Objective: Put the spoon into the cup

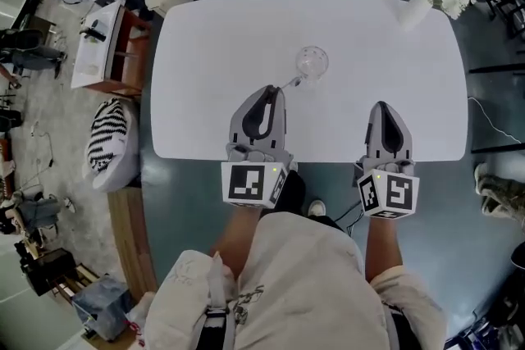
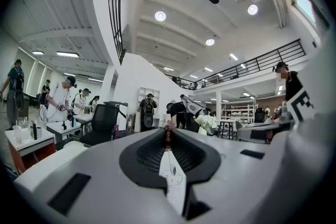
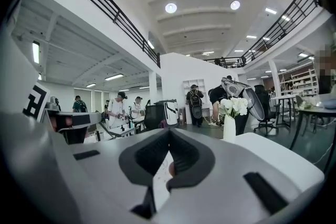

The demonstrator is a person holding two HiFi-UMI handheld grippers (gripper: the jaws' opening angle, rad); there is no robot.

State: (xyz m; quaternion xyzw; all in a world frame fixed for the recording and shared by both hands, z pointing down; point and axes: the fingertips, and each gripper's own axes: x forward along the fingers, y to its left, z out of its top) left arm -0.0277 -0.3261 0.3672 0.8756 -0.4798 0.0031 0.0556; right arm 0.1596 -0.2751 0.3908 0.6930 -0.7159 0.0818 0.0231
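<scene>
Two tools, both closed: your left tool (image 1: 273, 92) pinches the spoon (image 1: 290, 82) by its handle, your right tool (image 1: 381, 107) holds nothing. The cup (image 1: 312, 61) stands on the tabletop (image 1: 205, 53) at one o'clock of the left tool; lower the bowl past its rim before letting go.

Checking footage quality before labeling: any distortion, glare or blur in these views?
Head view: even light, sharp; the clear cup barely stands out on the white table. Left gripper view: strong fisheye bending, ceiling lights blown out. Right gripper view: same bending, black vignette at the corners.
</scene>
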